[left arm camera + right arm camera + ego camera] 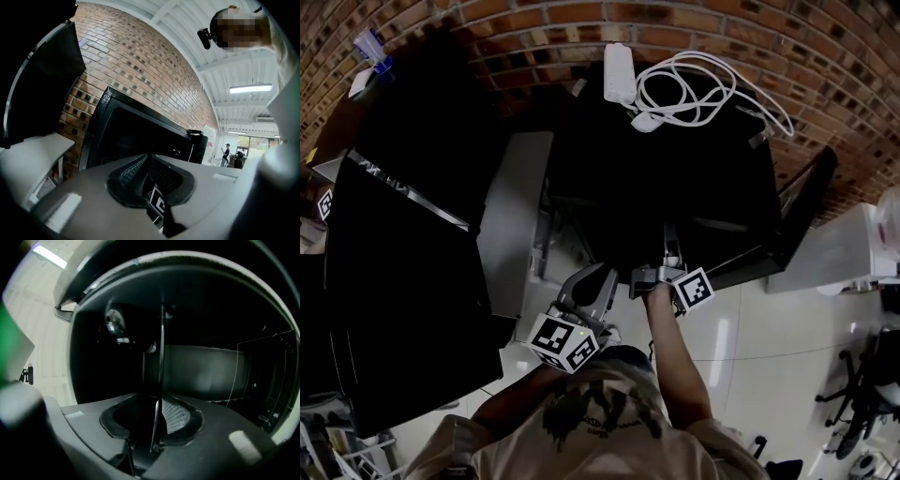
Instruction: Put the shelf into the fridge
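The black fridge (675, 169) stands against the brick wall with its door (511, 216) swung open to the left, grey lining showing. My right gripper (661, 274) is at the fridge's mouth and looks into the dark inside (201, 371). A thin dark edge, seemingly the shelf (161, 357), stands upright between the jaws of the right gripper (157, 404); a gap shows on its left side, so the jaws read as open. My left gripper (598, 281) hangs just left of it, facing the fridge front (136, 136). The pads of the left gripper (149, 159) meet, empty.
A white power strip (619, 70) and its coiled cable (694, 94) lie on the fridge top. A large black cabinet (394, 281) fills the left side. A pale unit (834, 253) stands to the right, an office chair (862, 394) further out on the tiled floor.
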`<move>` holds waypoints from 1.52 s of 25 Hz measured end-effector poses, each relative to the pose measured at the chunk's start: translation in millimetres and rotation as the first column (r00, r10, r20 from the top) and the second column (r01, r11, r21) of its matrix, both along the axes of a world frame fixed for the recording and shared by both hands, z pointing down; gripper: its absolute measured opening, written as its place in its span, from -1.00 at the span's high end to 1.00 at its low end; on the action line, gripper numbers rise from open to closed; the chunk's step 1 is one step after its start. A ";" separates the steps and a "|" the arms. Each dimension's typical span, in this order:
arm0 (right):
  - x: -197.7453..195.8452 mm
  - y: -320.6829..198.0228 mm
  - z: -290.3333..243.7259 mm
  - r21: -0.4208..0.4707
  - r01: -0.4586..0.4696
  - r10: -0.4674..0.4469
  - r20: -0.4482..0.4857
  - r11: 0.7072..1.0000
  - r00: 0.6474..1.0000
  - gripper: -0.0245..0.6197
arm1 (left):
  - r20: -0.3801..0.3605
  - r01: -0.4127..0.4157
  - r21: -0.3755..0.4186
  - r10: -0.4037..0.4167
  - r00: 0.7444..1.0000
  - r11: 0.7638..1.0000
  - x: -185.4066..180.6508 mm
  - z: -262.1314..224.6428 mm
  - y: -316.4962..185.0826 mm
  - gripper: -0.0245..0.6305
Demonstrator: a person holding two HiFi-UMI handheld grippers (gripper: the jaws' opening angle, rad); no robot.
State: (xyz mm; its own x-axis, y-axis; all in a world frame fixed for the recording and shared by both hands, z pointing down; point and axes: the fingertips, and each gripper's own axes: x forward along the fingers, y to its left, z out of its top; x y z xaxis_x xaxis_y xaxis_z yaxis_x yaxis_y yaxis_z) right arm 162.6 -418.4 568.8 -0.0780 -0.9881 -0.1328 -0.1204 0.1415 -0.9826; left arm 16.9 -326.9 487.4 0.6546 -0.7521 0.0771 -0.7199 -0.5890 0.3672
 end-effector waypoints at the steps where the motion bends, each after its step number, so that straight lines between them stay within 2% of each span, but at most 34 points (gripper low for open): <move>1: -0.8 5.8 -0.9 -0.005 0.000 0.000 -0.001 1.000 1.000 0.55 | -0.002 0.000 0.003 0.000 1.000 1.000 -0.7 -1.6 3.8 0.93; 3: -1.8 17.2 -3.6 -0.010 -0.003 0.003 -0.003 1.000 1.000 0.53 | -0.006 0.001 0.009 -0.001 1.000 1.000 -2.4 -4.8 11.2 0.93; 5: -2.1 28.1 -5.0 -0.017 -0.007 0.007 -0.015 1.000 1.000 0.61 | -0.011 0.002 0.014 -0.002 1.000 1.000 -4.3 -7.6 18.7 0.93; 9: -1.2 52.2 -8.6 -0.032 -0.005 0.004 -0.031 0.999 0.999 0.64 | -0.029 0.003 0.023 -0.002 1.000 1.000 -6.2 -12.7 36.6 0.93; 13: -14.3 78.8 -33.7 0.002 0.039 -0.039 -0.135 0.999 0.990 0.78 | -0.036 0.009 0.037 -0.008 0.999 0.999 -9.4 -19.5 53.8 0.93; 16: -29.1 105.4 -65.4 0.072 0.084 -0.065 -0.235 0.994 0.970 0.87 | -0.041 0.018 0.044 -0.017 0.999 0.999 -12.5 -23.6 69.5 0.93; 25: -68.7 192.2 -135.0 0.198 0.200 -0.105 -0.408 0.959 0.907 0.92 | -0.037 0.030 0.069 -0.028 0.999 0.997 -18.3 -37.0 130.0 0.93; 35: -98.8 298.2 -176.1 0.211 0.280 -0.081 -0.646 0.937 0.759 0.93 | -0.046 0.035 0.092 -0.030 0.998 0.995 -27.7 -56.5 210.5 0.93; 38: -107.9 325.9 -183.4 0.194 0.284 -0.064 -0.714 0.939 0.697 0.93 | -0.046 0.033 0.102 -0.029 0.999 0.994 -33.5 -62.0 233.4 0.93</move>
State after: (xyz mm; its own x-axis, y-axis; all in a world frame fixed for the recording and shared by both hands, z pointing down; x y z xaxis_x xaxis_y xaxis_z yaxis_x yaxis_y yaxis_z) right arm 54.7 -92.5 385.3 -0.4228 -0.8779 -0.2249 -0.6905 0.4728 -0.5475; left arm -16.5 -93.5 425.4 0.6319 -0.7745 -0.0299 -0.7228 -0.6027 0.3381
